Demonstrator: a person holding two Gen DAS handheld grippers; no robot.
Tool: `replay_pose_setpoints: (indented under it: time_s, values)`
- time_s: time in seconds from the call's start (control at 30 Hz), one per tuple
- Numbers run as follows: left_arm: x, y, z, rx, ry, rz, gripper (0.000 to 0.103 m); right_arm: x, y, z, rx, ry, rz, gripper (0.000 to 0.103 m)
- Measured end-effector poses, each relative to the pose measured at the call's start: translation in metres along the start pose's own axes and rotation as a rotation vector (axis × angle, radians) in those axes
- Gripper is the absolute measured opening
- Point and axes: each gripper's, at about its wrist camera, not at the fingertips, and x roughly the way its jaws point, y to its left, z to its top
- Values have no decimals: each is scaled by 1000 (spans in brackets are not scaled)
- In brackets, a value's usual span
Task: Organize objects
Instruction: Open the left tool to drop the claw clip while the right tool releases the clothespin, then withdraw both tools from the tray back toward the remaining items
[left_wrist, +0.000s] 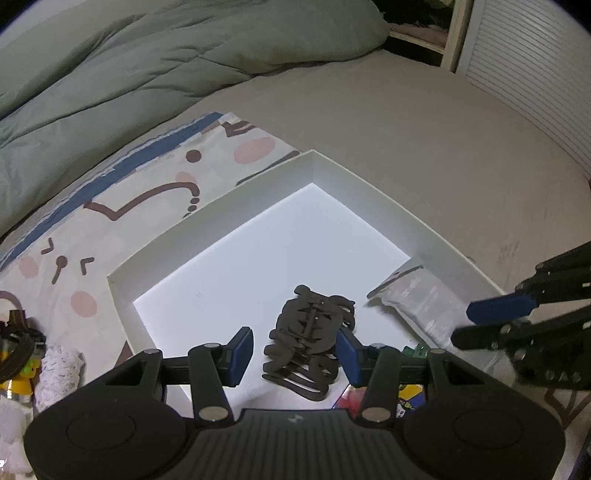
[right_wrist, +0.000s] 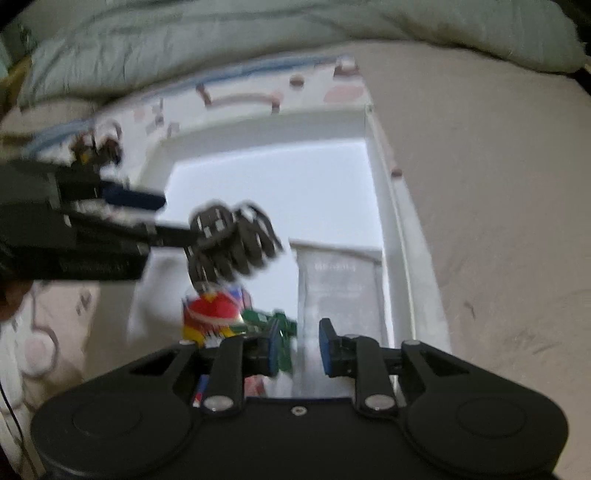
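A matt black plastic hair claw (left_wrist: 308, 341) is seen inside the smooth white cardboard box (left_wrist: 373, 192). Beside it, a glossy clear plastic pouch (left_wrist: 424, 299) is noted. Soft quilted cloth is shown by the duvet (left_wrist: 129, 66) beyond the box.

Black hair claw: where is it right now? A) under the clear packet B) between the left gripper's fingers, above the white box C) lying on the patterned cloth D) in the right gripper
B: the black hair claw sits between the left gripper fingers, over the white box floor.
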Motion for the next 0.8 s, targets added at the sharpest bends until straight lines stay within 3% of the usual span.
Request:
replay_pose_setpoints:
  time_s: [0.33, 0.5, 0.67, 0.8]
  values:
    - [-58, 7, -11, -99, -58, 38, 51, -55, 12, 3, 46, -186, -37, 40]
    - [-94, 16, -20, -167, -109, 77, 65, -74, 18, -3, 54, -244, -81, 54]
    - [-126, 21, -33, -213, -170, 126, 91, -90, 25, -10, 63, -290, -92, 70]
    - [-144, 26, -45, -237, -198, 137, 100, -100, 36, -18, 59, -318, -108, 79]
